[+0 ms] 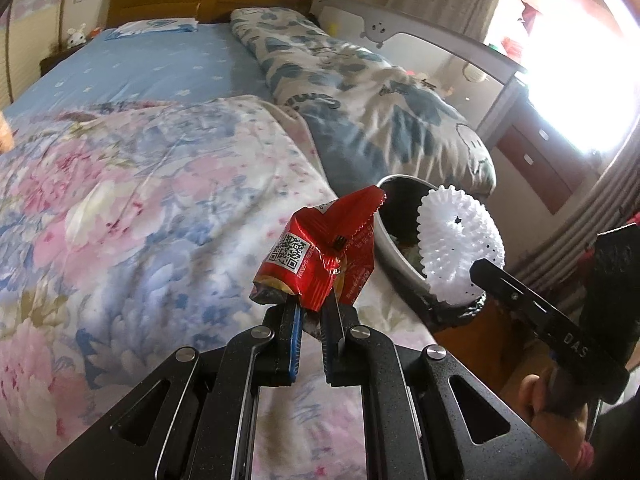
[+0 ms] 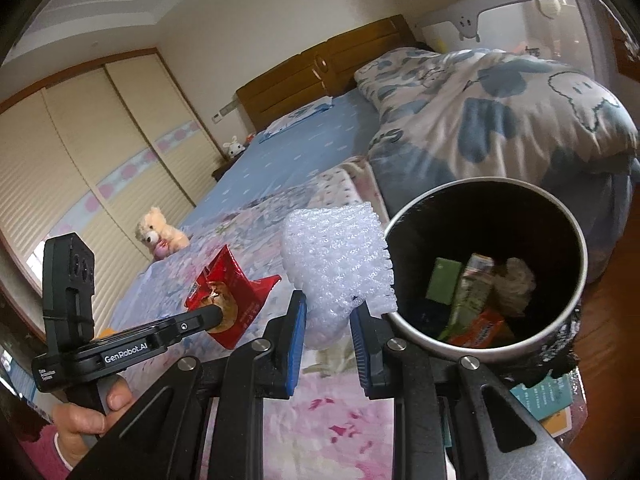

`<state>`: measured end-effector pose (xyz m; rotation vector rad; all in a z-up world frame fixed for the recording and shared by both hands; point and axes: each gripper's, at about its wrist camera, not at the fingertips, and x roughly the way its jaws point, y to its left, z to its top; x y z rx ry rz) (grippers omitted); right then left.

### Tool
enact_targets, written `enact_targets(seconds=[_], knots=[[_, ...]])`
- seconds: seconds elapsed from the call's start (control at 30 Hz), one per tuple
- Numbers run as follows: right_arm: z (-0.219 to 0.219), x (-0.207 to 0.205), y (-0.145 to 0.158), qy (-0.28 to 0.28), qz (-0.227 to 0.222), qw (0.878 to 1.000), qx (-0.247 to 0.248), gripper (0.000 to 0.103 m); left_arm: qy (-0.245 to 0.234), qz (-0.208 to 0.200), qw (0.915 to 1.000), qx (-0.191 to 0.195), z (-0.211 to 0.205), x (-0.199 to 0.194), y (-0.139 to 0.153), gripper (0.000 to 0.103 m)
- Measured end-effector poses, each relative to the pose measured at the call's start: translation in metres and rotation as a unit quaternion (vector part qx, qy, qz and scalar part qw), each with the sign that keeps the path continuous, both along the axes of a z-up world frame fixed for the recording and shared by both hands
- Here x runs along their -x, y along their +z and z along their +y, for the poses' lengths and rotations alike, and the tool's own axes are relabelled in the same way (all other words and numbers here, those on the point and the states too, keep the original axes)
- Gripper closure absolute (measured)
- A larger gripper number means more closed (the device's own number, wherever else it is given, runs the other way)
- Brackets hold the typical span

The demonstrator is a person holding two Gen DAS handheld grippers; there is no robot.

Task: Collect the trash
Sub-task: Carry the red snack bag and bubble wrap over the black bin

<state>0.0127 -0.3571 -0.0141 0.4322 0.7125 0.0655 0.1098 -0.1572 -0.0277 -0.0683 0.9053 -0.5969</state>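
Trash bin [image 2: 486, 268] gapes just right of the right gripper [image 2: 328, 316], clamped on foam netting [image 2: 336, 264]; left gripper [image 1: 310, 312], farther, pinches red wrapper [image 1: 316, 256].

I'm looking over a bed [image 1: 132, 68] where a floral quilt [image 1: 120, 208], a blue-patterned duvet [image 1: 360, 92], a pillow [image 1: 156, 27] and a teddy bear [image 2: 160, 232] are lying.
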Motion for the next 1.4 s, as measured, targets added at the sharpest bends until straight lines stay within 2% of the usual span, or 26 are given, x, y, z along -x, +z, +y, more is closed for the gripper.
enact_targets(seconds=[0.43, 1.4], knots=[[-0.028, 0.01, 0.002, -0.035, -0.002, 0.999, 0.001, 0.081, -0.037, -0.007, 0.9992, -0.009, -0.045, 0.002, 0.006, 0.096], [-0.074, 0.011, 0.0, -0.078, 0.008, 0.997, 0.007, 0.081, -0.082, -0.021, 0.9962, -0.022, -0.109, -0.005, 0.014, 0.096]])
